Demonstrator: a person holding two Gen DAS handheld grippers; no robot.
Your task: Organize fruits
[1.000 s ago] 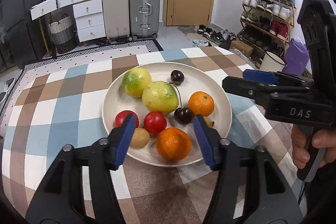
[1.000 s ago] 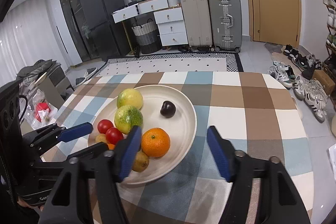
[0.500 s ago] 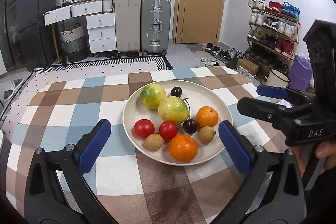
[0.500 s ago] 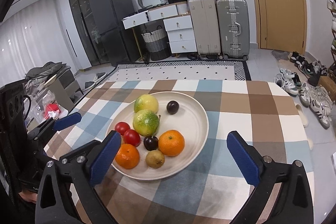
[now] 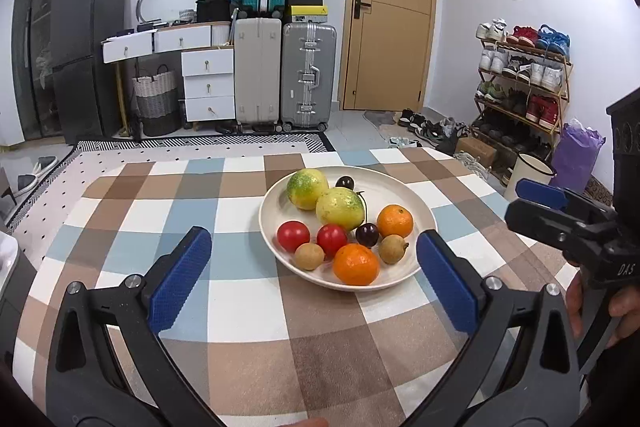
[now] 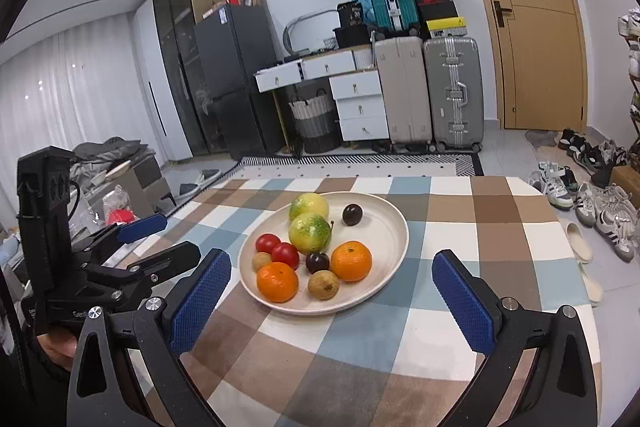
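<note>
We hold the left gripper (image 5: pixel 314 283) and right gripper (image 6: pixel 332 299) above the checked tablecloth (image 5: pixel 248 307), both with jaws spread wide and grasping nothing. Ahead, the cream plate (image 5: pixel 416 201) carries 2 oranges (image 5: pixel 356 264), 2 tomatoes (image 5: pixel 293 235) and other fruit.

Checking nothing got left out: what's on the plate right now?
The plate holds two yellow-green fruits, two tomatoes, two oranges, two dark cherries and two small brown fruits. Anything under the fruit is hidden.
</note>
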